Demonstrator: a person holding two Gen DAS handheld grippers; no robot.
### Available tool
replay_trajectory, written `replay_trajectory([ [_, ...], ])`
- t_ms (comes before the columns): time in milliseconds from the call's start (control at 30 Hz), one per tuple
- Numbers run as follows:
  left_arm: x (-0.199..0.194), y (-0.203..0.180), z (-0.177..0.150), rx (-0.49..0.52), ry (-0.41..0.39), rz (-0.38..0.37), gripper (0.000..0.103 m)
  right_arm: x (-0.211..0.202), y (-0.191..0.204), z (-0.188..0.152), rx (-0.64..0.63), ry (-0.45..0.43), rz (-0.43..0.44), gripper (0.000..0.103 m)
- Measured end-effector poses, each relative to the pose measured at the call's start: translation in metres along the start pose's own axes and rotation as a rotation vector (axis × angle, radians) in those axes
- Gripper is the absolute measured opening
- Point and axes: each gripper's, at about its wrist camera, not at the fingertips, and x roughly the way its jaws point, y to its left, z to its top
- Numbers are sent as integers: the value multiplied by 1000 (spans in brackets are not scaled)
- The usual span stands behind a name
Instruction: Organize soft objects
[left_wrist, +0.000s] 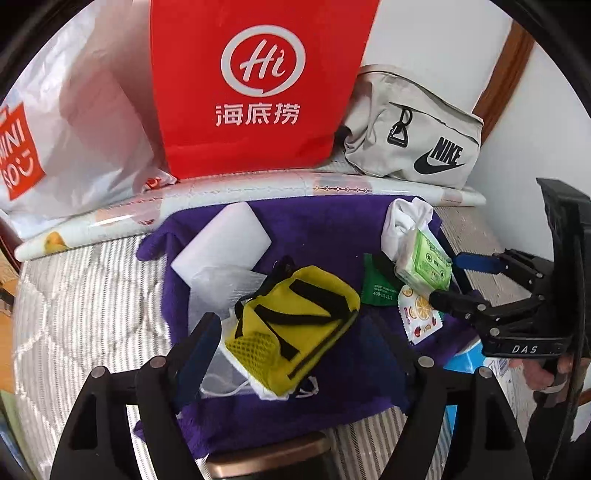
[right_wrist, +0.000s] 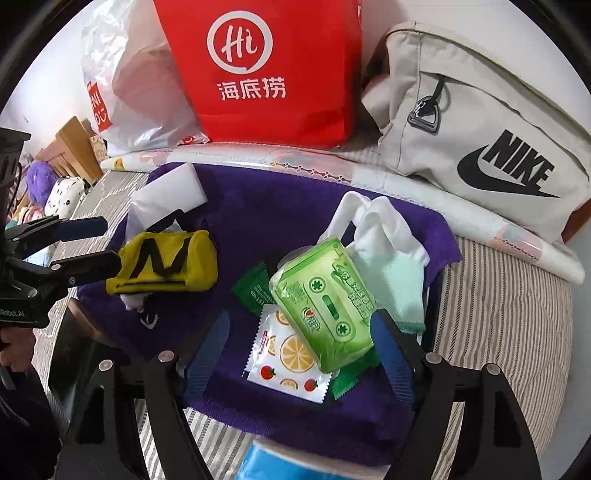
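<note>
Left wrist view looks steeply down on a purple fleece towel (left_wrist: 314, 229) spread over a striped grey mattress (left_wrist: 85, 295). Between the spread jaws of the left gripper (left_wrist: 295, 350) lies a yellow fabric pouch with black straps (left_wrist: 299, 325), its long axis slanting from lower left to upper right, just ahead of the fingertips and untouched. It rests on a white drawstring mesh bag (left_wrist: 229, 373), with a white foam block (left_wrist: 225, 240) further off.

From the right wrist, the right gripper (right_wrist: 299, 350) also stands open with nothing pinched. A green plastic tissue pack (right_wrist: 325, 306) lies between its fingers, leaning on a white sachet printed with oranges and tomatoes (right_wrist: 284, 358) and a dark green sachet (right_wrist: 255, 288); a pair of white and mint socks (right_wrist: 384, 251) sits beyond. The pack's long axis runs roughly along the line the fingers point.

So each hand has its own nearest thing: pouch for the left, tissue pack for the right.

Containers stand along the far wall: a red non-woven shopping bag (right_wrist: 277, 66), a white plastic carrier bag (right_wrist: 144, 92) and a beige canvas waist bag (right_wrist: 480, 129). Their contents cannot be seen, and none of the towel's items is in them yet.
</note>
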Motion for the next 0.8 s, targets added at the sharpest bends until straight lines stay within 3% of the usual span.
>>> replay_trajectory([
  [167,-15,-3,-7,0,-12,5,77,-17,2,-6,13,-24,5,78],
  [333,-32,-4,-19,-20,-20,31,77,-37,6,-15,14,-45,-54,78],
  [800,-117,-41,-76,-28,-123,141,77,-134,38,-83,63,-173,-89,78],
])
